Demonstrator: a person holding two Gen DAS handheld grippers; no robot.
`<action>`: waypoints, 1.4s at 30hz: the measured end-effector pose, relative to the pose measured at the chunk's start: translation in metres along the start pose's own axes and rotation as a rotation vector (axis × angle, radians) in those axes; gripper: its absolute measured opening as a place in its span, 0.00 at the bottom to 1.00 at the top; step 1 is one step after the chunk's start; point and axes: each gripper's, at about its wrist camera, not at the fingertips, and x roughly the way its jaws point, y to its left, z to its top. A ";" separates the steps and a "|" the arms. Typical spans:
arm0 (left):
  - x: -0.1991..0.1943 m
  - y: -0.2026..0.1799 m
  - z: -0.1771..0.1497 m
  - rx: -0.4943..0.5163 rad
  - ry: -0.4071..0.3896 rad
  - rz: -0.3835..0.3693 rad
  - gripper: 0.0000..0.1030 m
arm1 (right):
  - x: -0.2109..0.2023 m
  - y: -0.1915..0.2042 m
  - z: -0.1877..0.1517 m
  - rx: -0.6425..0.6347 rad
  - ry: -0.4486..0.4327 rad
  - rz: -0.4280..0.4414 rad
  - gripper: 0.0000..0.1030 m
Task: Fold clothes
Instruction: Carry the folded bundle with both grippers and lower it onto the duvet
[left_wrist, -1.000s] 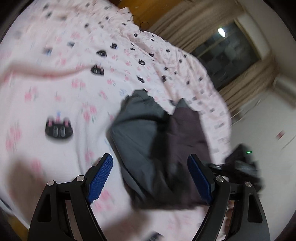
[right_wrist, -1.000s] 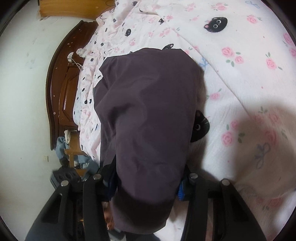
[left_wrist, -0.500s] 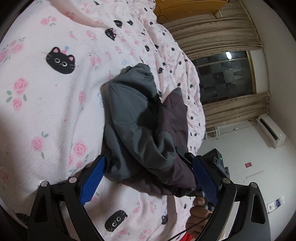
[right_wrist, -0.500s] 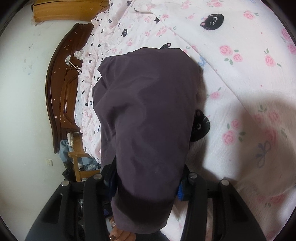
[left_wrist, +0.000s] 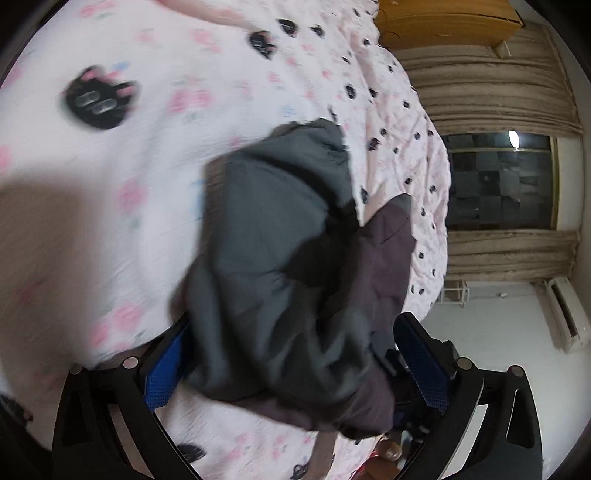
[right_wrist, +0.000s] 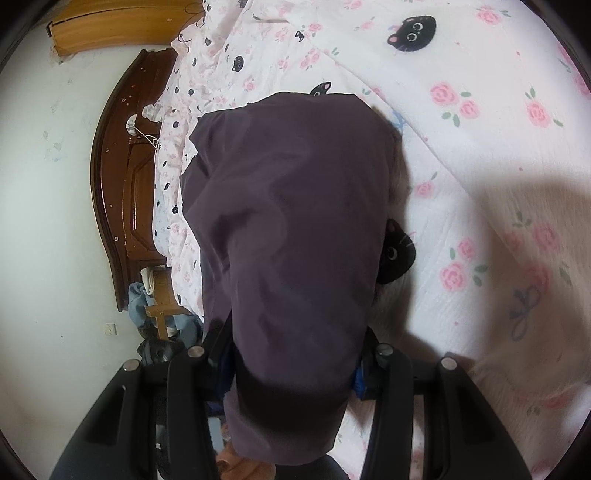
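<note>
Garment (right_wrist: 291, 251) is thin, limp woven fabric, dark purple outside and grey inside, lying bunched on the bed (right_wrist: 480, 155); it looks light and will sag, so edges or corners are likely the best hold. Right hand-held gripper (right_wrist: 295, 373) is clamped on its near end. Left hand-held gripper (left_wrist: 295, 365) is opening, cloth between the jaws, pads apparently clear of it.
</note>
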 end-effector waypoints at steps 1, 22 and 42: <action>0.000 -0.002 0.002 0.015 -0.002 0.003 0.88 | 0.000 0.000 0.000 0.000 0.000 0.001 0.47; -0.105 -0.084 -0.002 0.455 -0.249 0.115 0.29 | -0.007 0.122 -0.025 -0.335 -0.016 -0.094 0.46; -0.108 0.024 0.185 0.344 -0.473 0.379 0.29 | 0.225 0.236 0.073 -0.612 0.133 -0.192 0.46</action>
